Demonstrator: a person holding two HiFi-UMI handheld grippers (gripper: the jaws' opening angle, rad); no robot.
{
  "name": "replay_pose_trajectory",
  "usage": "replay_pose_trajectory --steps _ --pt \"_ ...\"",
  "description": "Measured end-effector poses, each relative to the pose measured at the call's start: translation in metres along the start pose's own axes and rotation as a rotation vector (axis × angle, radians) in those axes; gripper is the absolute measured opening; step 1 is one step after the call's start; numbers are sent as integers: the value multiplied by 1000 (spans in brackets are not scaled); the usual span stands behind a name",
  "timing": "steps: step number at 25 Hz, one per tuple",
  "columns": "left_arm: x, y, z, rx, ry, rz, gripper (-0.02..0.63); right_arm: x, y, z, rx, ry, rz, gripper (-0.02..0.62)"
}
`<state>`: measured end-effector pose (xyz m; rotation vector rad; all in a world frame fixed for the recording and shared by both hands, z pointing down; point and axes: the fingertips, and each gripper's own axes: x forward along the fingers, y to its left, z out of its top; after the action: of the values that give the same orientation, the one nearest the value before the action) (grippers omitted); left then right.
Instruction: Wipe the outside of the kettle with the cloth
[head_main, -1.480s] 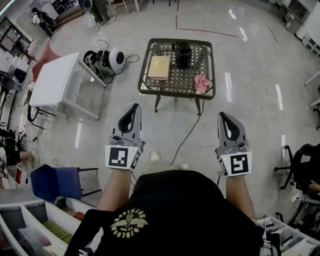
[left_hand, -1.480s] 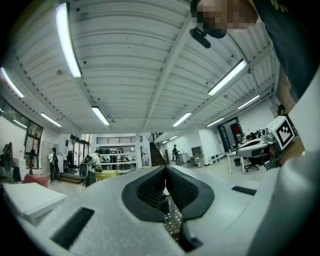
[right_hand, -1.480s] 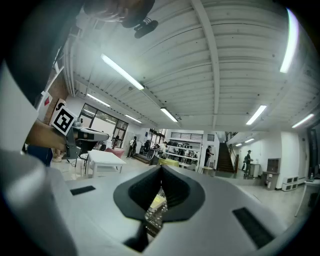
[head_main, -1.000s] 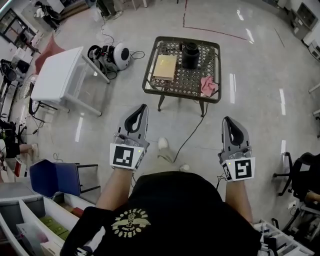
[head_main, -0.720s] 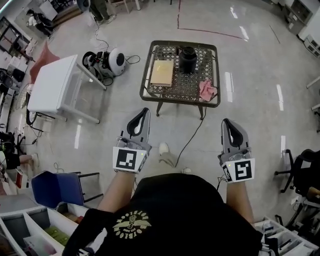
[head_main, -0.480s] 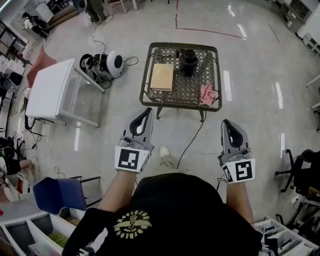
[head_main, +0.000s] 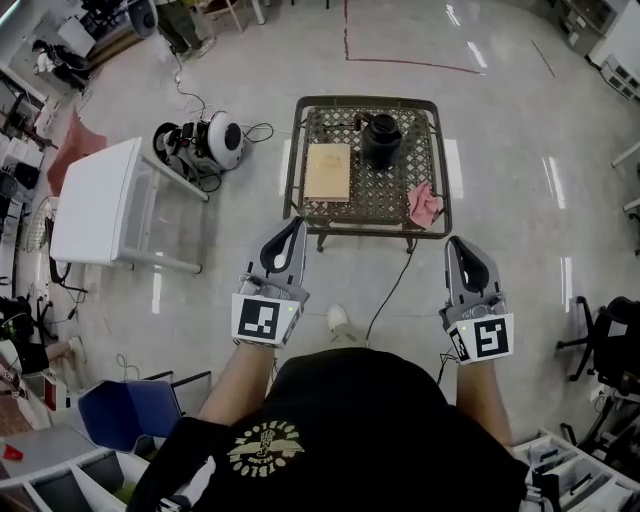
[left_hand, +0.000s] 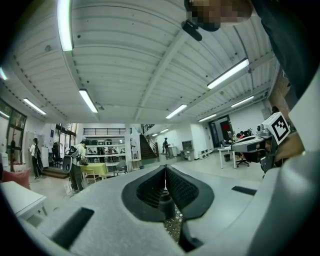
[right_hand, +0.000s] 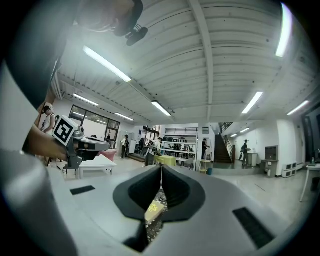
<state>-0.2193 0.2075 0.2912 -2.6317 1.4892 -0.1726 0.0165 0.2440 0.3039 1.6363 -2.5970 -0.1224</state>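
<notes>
L gripper (head_main: 295, 224) jaws together, empty, R gripper (head_main: 456, 243) jaws together, empty, both level, just short of mesh table (head_main: 296, 150), black kettle (head_main: 381, 140) at table's far side, pink cloth (head_main: 424, 203) near its R front corner, apart from kettle

The pale grey floor (head_main: 500, 120) is glossy, mirroring lights. The dark square metal table (head_main: 290, 170) has an open lattice top. The round black kettle (head_main: 381, 140) looks smooth, the crumpled pink cloth (head_main: 425, 203) soft and matt. The left gripper (left_hand: 164, 172) is matt grey plastic, its black pads (left_hand: 182, 187) ribbed.
</notes>
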Motion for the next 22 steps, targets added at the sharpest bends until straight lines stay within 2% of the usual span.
replay_pose_trajectory --steps 14,22 --pt "37 89 -14 -87 -38 -23 9 85 11 15 -43 36 -38 12" --pt "59 92 -30 -129 -27 -80 9 94 12 21 -77 50 -70 12"
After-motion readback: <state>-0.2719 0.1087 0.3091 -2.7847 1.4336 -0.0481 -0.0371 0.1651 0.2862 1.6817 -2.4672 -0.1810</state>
